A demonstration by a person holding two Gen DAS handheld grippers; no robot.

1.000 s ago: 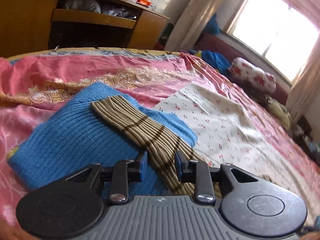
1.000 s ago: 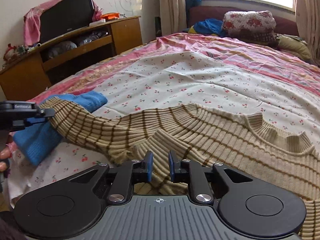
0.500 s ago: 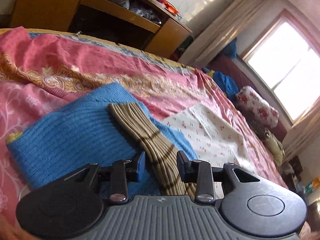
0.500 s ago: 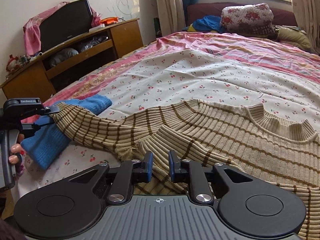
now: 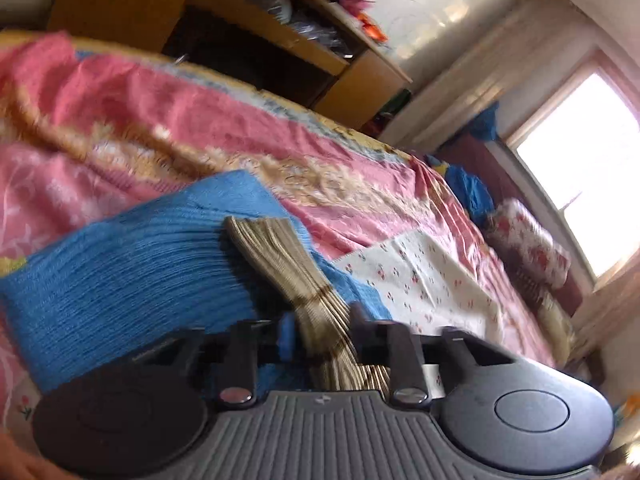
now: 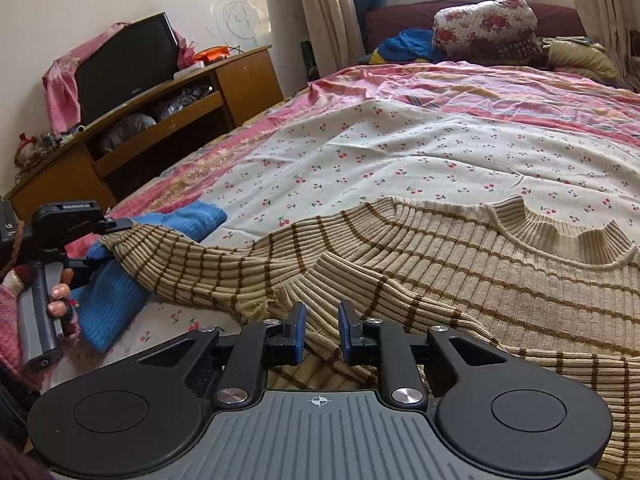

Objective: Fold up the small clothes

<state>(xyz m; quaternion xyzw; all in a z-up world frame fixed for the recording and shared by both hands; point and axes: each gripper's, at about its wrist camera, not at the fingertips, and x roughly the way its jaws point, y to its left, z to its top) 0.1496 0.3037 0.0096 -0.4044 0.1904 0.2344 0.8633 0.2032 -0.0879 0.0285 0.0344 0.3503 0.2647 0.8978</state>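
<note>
right gripper (image 6: 321, 334): blue-padded fingers a narrow gap apart, a raised fold of the striped sweater (image 6: 460, 280) between the pads; whether they pinch it, cannot tell. the fold sits near the sweater's lower hem.

left gripper (image 5: 322, 330): jaws wider apart, the sweater sleeve (image 5: 276, 258) passing between them. left-wrist view is motion-blurred, so contact with the pads is not readable. in the right-wrist view the same gripper (image 6: 108, 240) sits at the sleeve's end, with the sleeve lifted and stretched off toward the body of the garment; grip cannot be confirmed.

sweater: beige ribbed knit, thin brown horizontal stripes, ribbed crew collar (image 6: 568, 236) standing slightly up. body lies flat on the bed, collar toward the far side.

under the sleeve: a blue knit garment (image 5: 128, 268), coarse ribbing, roughly rectangular, lying flat.

beneath both: cream cherry-print cloth (image 6: 400, 160), smooth and lightly creased, over a pink floral bedspread (image 5: 180, 120).

far: wooden tv stand (image 6: 168, 120) with a dark television (image 6: 128, 66), floral rolled quilt (image 6: 486, 20) by the bright window (image 5: 580, 168).
</note>
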